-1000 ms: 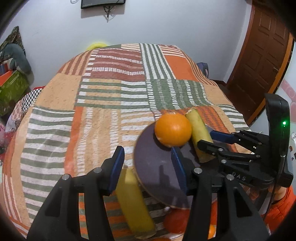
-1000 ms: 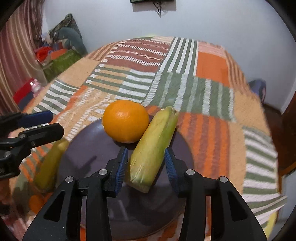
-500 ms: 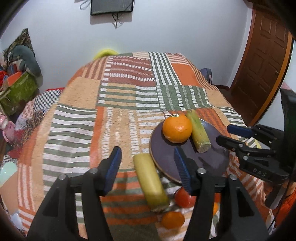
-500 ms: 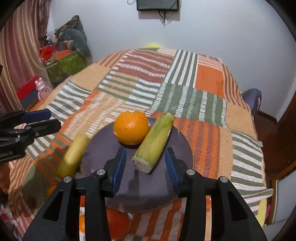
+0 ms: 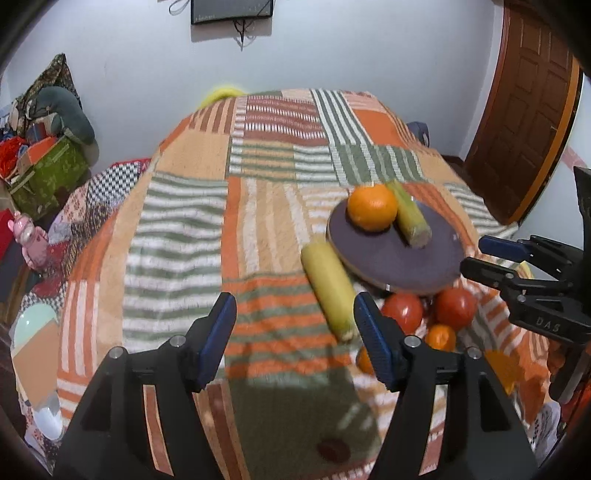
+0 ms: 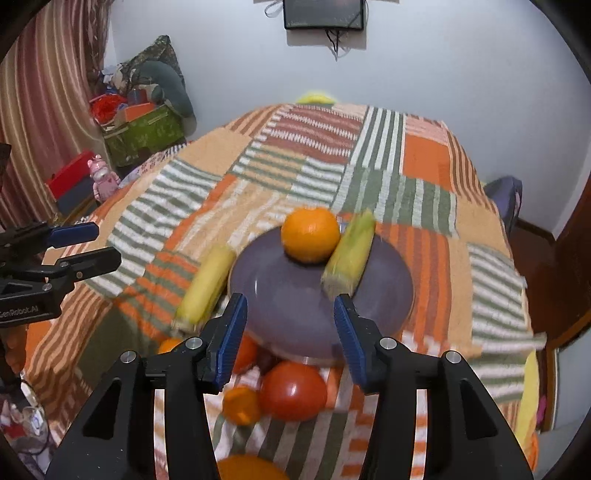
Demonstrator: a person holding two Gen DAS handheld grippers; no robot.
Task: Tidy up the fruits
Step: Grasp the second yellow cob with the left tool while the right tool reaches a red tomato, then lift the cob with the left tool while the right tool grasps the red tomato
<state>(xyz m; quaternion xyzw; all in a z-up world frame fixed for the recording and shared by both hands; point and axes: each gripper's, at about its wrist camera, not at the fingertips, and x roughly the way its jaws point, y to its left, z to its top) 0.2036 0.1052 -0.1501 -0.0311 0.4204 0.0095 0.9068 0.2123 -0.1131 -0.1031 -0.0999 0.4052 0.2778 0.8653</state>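
Observation:
A dark purple plate [image 5: 399,254] [image 6: 295,295] lies on the patchwork bedspread and holds an orange [image 5: 371,207] [image 6: 310,234] and a corn cob [image 5: 410,219] [image 6: 349,258]. A second corn cob [image 5: 328,284] [image 6: 205,288] lies on the cloth by the plate's left edge. Tomatoes [image 5: 454,308] [image 6: 293,391] and small oranges [image 5: 439,336] [image 6: 242,404] lie in front of the plate. My left gripper [image 5: 295,332] is open and empty, above the cloth, short of the second cob. My right gripper [image 6: 288,328] is open and empty above the plate's near edge.
The bedspread [image 5: 184,240] covers a bed that drops off on all sides. A green box with clutter [image 5: 44,173] and a pink toy [image 5: 29,240] stand at the left. A brown door [image 5: 524,110] is at the right. A screen hangs on the wall [image 6: 325,14].
Both grippers have pulled back and up from the plate. The right gripper's jaws, which stood around the corn cob on the plate, are now clear of it. The fruits lie as before.

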